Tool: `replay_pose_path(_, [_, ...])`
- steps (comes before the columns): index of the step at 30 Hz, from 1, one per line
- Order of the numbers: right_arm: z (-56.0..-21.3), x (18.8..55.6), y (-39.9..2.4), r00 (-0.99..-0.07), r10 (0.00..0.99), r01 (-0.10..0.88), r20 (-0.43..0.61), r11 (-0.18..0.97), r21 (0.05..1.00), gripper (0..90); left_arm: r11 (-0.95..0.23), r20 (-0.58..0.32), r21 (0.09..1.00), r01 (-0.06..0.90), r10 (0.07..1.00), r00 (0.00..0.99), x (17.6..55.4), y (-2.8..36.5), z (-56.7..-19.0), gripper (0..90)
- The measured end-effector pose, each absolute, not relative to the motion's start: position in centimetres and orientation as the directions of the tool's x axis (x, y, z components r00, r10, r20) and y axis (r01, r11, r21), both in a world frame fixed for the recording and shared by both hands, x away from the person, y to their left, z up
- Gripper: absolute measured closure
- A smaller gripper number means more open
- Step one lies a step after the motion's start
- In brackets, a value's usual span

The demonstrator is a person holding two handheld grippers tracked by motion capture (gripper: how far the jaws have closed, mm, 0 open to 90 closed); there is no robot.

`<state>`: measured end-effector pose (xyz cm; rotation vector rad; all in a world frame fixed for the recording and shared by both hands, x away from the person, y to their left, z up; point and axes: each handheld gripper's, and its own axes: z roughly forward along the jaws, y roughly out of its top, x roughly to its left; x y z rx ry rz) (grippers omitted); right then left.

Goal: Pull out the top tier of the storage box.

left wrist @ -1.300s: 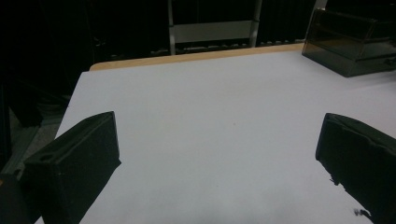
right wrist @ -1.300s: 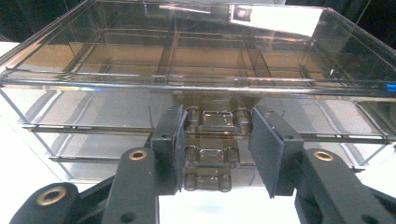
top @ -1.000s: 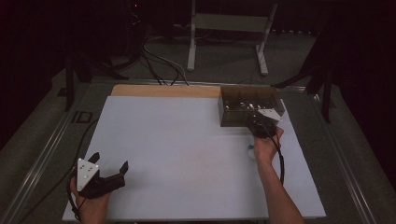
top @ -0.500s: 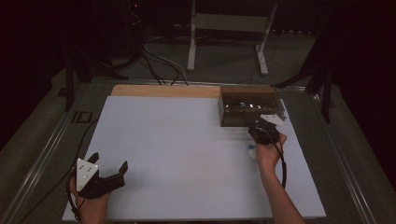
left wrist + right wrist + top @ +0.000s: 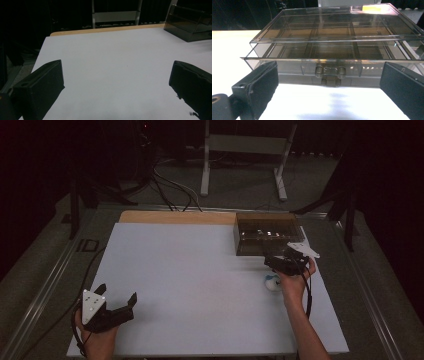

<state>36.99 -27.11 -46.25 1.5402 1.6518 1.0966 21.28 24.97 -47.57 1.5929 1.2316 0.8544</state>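
A smoky clear plastic compartment box (image 5: pixel 267 236) stands at the table's back right. In the right gripper view the box (image 5: pixel 332 50) is close ahead, its lid slightly raised over empty compartments and its front latch (image 5: pixel 330 73) facing me. My right gripper (image 5: pixel 278 258) is just in front of the box, apart from it. The right gripper (image 5: pixel 330 86) is open wide with nothing between its jaws. My left gripper (image 5: pixel 118 295) is low over the front left of the table. The left gripper (image 5: pixel 117 75) is open and empty.
A small white and blue object (image 5: pixel 272 282) lies on the white table top (image 5: pixel 190 270) beside the right hand. A wooden strip (image 5: pixel 175 217) runs along the back edge. Beyond the table are cables (image 5: pixel 165 175) and a metal stand (image 5: pixel 242 150).
The right gripper has drawn back a little from the box toward the person. The left gripper has stayed in place.
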Motion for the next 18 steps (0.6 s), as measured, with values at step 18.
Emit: replay_pose_path(18, [-45.4, 36.0, -28.7, -0.181, 0.973, 0.424, 0.145, -0.057, 0.904, 0.0, -0.082, -0.01, 0.938, 0.337, 0.964, 0.265, 21.4, 24.8, -47.7, 1.1])
